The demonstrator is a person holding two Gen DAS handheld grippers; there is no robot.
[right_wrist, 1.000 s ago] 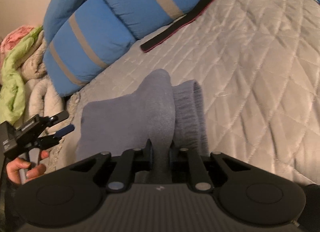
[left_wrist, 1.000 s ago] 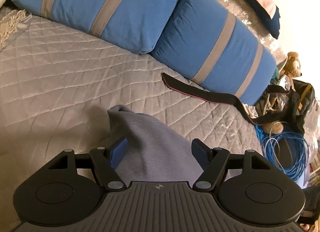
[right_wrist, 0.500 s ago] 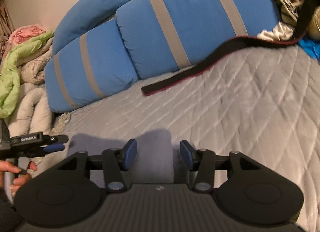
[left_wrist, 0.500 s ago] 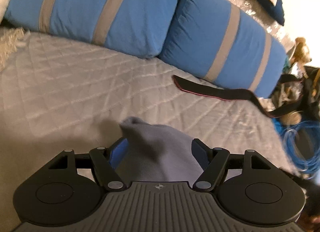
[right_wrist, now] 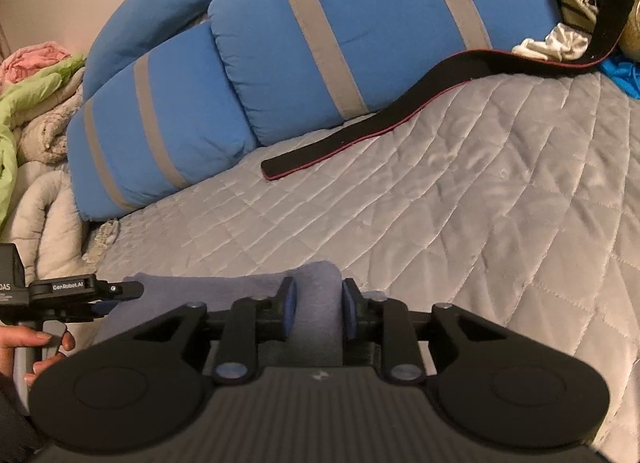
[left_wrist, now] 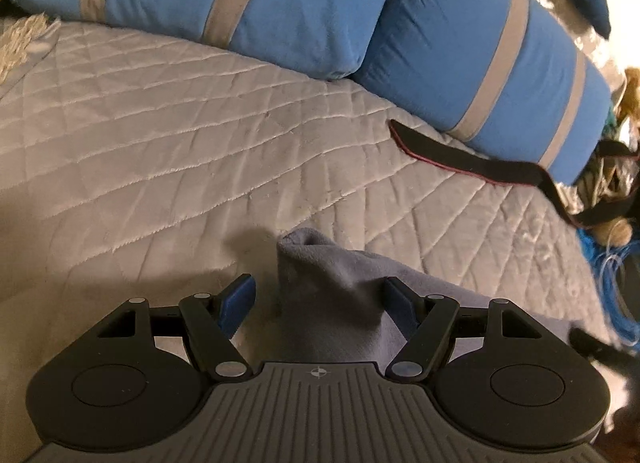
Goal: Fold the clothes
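Hovering low over the quilted grey bed (left_wrist: 160, 135), two hand-held claws work a grey-blue fleece garment (left_wrist: 332, 295) near the bed's front edge, short of the blue striped pillows (left_wrist: 280, 3) at the head. On the left, the left claw (left_wrist: 320, 301) stands wide apart, a raised peak of the cloth between its blue pads (left_wrist: 236, 301); the left pad is clear of the fabric, and the right pad lies close against a fold, though whether it presses cannot be made out, so the garment looks loose there rather than gripped. Risk on this side: should that claw close now, it may catch only the tip of the peak and let the fold sag or slide. Moving right, the right claw (right_wrist: 316, 311) has just been narrowing about a rolled hump of the same garment (right_wrist: 320, 295); its pads sit just beside the roll, about half apart, and firm contact cannot be confirmed. Closing on so thick a bunch could pinch several layers at once and drag the fold crooked, or snag the quilt beneath. Farther right, a black strap (right_wrist: 400, 119) trails from the pillows across the bed, well apart from the cloth, yet in the path if the garment is spread that way.
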